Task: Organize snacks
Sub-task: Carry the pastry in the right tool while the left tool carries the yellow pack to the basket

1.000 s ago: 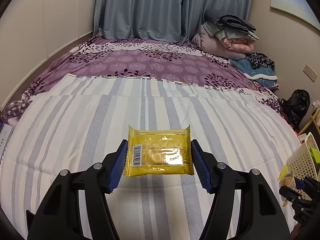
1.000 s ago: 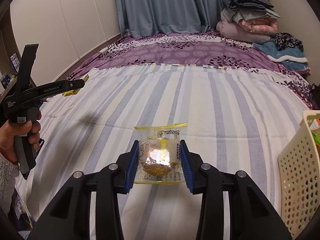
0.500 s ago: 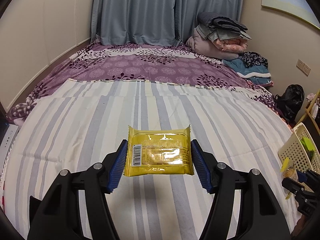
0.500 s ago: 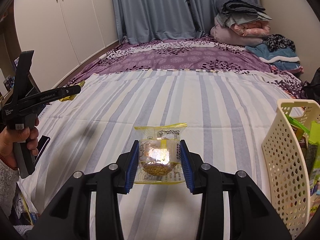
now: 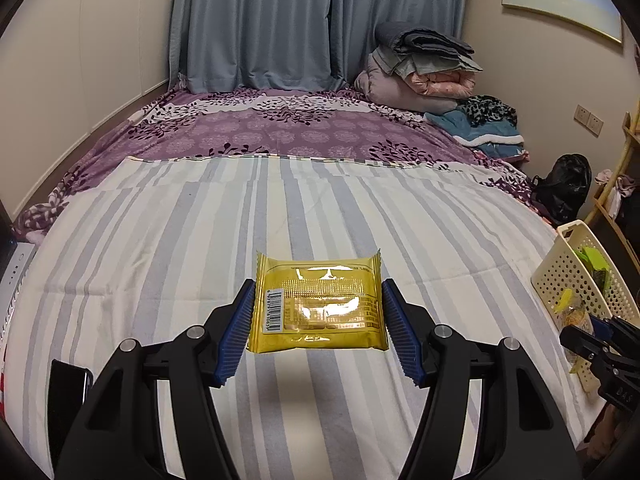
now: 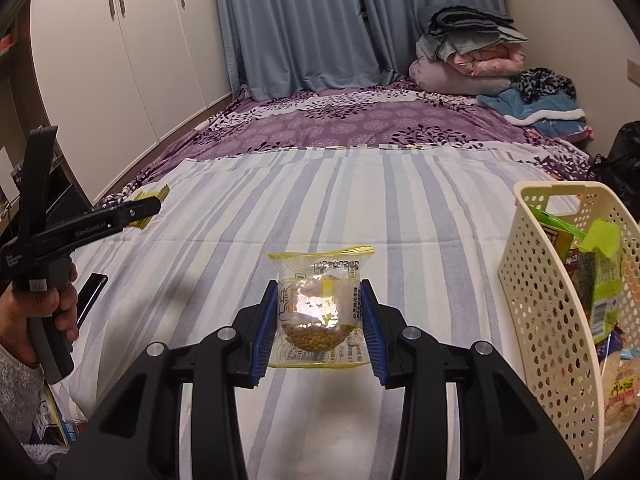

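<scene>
My left gripper [image 5: 318, 318] is shut on a yellow foil snack packet [image 5: 320, 306] and holds it above the striped bed sheet [image 5: 200, 240]. My right gripper [image 6: 320, 320] is shut on a clear-wrapped round pastry [image 6: 316, 316] with yellow trim, also held above the sheet. A cream perforated basket [image 6: 548, 300] with green and other snack packs stands at the right. The basket also shows in the left wrist view [image 5: 572, 276], with the right gripper's tip and pastry in front of it. The left gripper shows at the left of the right wrist view [image 6: 136, 212].
A purple floral cover [image 5: 300, 128] lies across the far half of the bed. Folded blankets [image 5: 424, 68] are piled at the far right. A dark phone-like slab [image 6: 90, 292] lies near the bed's left edge. White wardrobe doors [image 6: 120, 60] stand at the left.
Both grippers have pulled back and turned right while holding their snacks. The basket has come further into view on the right of both views.
</scene>
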Available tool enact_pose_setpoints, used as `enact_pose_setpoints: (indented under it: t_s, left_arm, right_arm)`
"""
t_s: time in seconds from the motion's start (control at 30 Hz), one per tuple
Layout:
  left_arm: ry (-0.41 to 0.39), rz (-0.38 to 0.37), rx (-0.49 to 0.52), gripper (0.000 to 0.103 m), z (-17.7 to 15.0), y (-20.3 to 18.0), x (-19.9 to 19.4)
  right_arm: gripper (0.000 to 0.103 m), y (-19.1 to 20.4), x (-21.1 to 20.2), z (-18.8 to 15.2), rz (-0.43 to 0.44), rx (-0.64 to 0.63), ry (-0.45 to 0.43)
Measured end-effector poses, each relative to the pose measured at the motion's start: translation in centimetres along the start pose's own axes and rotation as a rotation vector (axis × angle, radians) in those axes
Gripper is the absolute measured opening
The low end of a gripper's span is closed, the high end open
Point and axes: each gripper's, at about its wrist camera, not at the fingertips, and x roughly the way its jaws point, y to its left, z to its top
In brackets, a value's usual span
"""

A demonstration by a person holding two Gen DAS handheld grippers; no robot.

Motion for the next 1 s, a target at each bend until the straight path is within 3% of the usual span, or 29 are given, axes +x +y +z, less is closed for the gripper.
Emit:
enact_pose_setpoints:
  t_s: [0.47,1.0]
  left_arm:
    - [0.017,-0.040,0.053,0.064,-2.6,-3.8,-1.8]
    - [0.017,-0.164,0.196,0.064,-1.5,-12.3,-2.0]
  right_arm:
    - [0.040,-2.7,-3.3,-1.7,-0.043,0.052,-0.048]
    - [0.040,-13.9,-10.4,-3.3,-0.276,0.262,-0.182]
